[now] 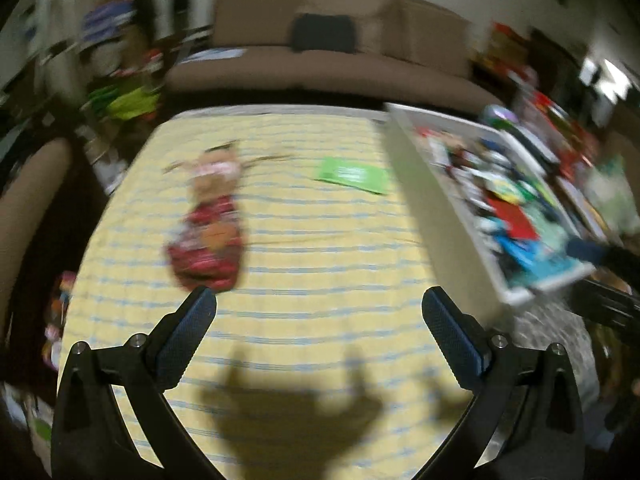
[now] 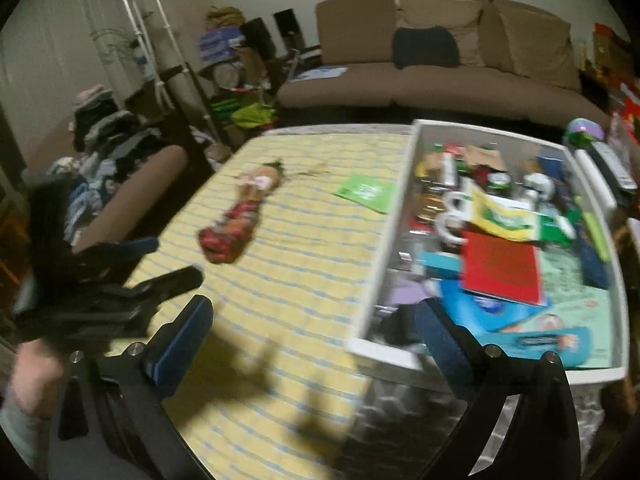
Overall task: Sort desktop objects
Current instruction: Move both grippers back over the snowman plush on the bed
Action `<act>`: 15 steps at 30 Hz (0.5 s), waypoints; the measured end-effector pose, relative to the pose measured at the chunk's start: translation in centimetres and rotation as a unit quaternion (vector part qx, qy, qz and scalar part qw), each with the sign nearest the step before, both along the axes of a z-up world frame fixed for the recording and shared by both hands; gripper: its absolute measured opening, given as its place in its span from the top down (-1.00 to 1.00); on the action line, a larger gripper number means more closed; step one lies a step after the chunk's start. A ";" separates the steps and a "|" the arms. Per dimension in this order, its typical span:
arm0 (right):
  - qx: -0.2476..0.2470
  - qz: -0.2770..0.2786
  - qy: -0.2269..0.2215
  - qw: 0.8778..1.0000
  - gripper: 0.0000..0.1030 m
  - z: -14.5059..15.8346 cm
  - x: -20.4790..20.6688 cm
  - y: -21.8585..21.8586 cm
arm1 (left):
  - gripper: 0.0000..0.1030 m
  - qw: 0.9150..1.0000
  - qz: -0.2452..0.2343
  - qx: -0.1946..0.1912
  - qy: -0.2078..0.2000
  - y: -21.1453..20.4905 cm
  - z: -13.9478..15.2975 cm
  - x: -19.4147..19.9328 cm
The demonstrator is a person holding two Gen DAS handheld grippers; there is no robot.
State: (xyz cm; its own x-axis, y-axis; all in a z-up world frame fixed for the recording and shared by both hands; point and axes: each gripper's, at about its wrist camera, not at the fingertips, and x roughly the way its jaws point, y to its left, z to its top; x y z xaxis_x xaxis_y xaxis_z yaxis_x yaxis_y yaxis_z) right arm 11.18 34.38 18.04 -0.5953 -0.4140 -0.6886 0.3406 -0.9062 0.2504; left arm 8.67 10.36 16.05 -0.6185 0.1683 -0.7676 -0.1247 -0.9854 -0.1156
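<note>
The left hand-held gripper [image 1: 319, 304] hangs over the yellow striped tabletop [image 1: 304, 248], its 2 fingers spread wide apart with nothing between them. Just ahead of its left fingertip lies a blurred doll in red [image 1: 210, 236]. Farther ahead, toward its right finger, sits a green card [image 1: 352, 174]. The right hand-held gripper [image 2: 314, 316] is likewise spread and bare; its right finger overlaps the near edge of a white tray [image 2: 380, 346] crowded with items, a red booklet [image 2: 502, 272] among them.
</note>
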 end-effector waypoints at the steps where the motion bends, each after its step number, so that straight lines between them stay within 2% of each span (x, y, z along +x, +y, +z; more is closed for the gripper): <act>1: -0.006 0.005 -0.001 1.000 -0.99 0.0 -0.2 -0.6 | -1.00 1.000 0.023 0.005 -0.004 -1.8 -0.8 -0.6; 6: -0.029 0.029 -0.010 0.999 -0.99 -1.0 -1.7 -4.4 | -1.00 0.995 0.094 0.029 -0.027 -7.8 -5.0 -3.1; 15: -0.055 0.033 -0.048 0.997 -0.99 -4.0 -8.0 -9.4 | -1.00 0.993 0.106 0.017 -0.046 -10.3 -9.8 -7.3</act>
